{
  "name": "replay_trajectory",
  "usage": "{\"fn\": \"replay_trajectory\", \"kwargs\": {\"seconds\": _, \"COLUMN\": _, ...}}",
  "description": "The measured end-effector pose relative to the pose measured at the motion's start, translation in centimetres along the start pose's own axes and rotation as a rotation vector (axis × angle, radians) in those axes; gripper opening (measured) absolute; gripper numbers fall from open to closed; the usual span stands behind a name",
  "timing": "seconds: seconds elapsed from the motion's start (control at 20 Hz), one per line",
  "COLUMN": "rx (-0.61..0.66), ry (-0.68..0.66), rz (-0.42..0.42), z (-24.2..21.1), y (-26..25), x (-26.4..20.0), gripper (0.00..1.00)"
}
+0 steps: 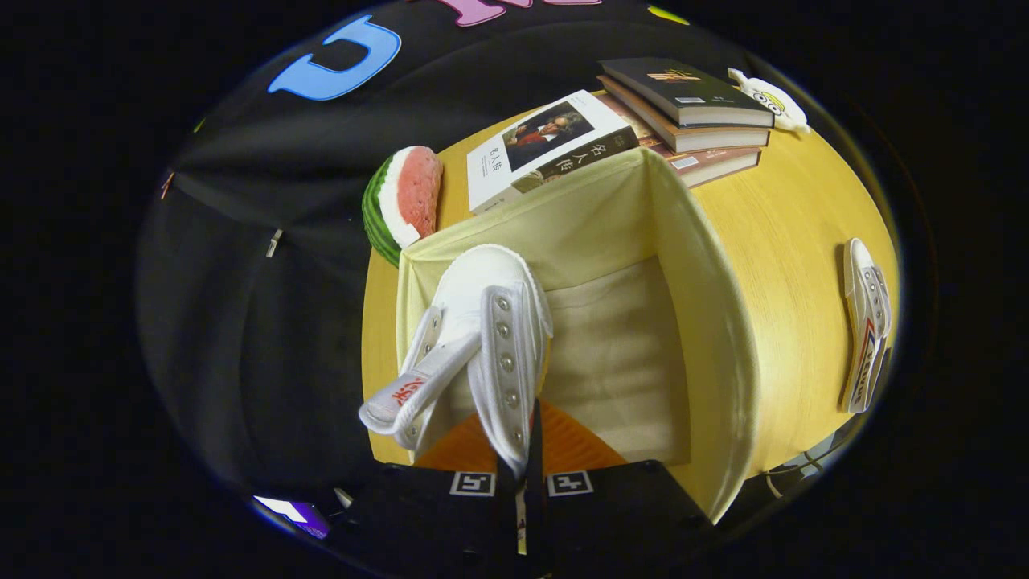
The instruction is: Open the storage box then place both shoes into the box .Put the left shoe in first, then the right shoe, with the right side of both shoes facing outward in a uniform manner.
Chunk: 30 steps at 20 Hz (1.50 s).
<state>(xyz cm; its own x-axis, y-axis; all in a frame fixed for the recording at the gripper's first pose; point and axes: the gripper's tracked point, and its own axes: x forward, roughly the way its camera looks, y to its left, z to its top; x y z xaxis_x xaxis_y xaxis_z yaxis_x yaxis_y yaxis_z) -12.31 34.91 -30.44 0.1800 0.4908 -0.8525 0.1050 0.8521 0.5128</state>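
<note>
Yellow wooden counter (804,241) carries an open cream fabric storage box (707,305). Tongs (522,470) pinch a white canvas shoe (482,322) by its eyelet edge, hanging inside the box. Second shoe (867,322) lies well apart on the counter, apparently still to go.

White canvas shoe (482,322) w/ metal eyelets hangs toe-down at frame centre, inside open cream fabric storage box (707,322), against box's left wall; tongue flopped out lower left; second white shoe (865,322) lies on its side at right of frame, well apart from box.
</note>
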Motion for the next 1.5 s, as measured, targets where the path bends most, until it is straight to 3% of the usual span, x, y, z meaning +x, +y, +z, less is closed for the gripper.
{"fn": "replay_trajectory", "kwargs": {"seconds": 0.2, "rx": 0.016, "ry": -0.022, "rz": 0.101, "z": 0.7, "y": 1.2, "x": -3.1, "gripper": 0.97}}
{"fn": "replay_trajectory", "kwargs": {"seconds": 0.4, "rx": 0.035, "ry": -0.133, "rz": 0.17, "z": 3.2, "y": 0.3, "x": -8.4, "gripper": 0.99}}
{"fn": "replay_trajectory", "kwargs": {"seconds": 0.6, "rx": -0.003, "ry": -0.294, "rz": 0.148, "z": 6.7, "y": -3.6, "x": -14.8, "gripper": 0.99}}
{"fn": "replay_trajectory", "kwargs": {"seconds": 1.0, "rx": -0.01, "ry": -0.519, "rz": -0.032, "z": 10.7, "y": -17.3, "x": -25.3, "gripper": 0.99}}
{"fn": "replay_trajectory", "kwargs": {"seconds": 1.3, "rx": 0.115, "ry": -0.539, "rz": -0.153, "z": 10.4, "y": -28.6, "x": -27.1, "gripper": 0.99}}
{"fn": "replay_trajectory", "kwargs": {"seconds": 1.5, "rx": 0.125, "ry": -0.487, "rz": -0.222, "z": 7.8, "y": -35.0, "x": -26.7, "gripper": 0.99}}
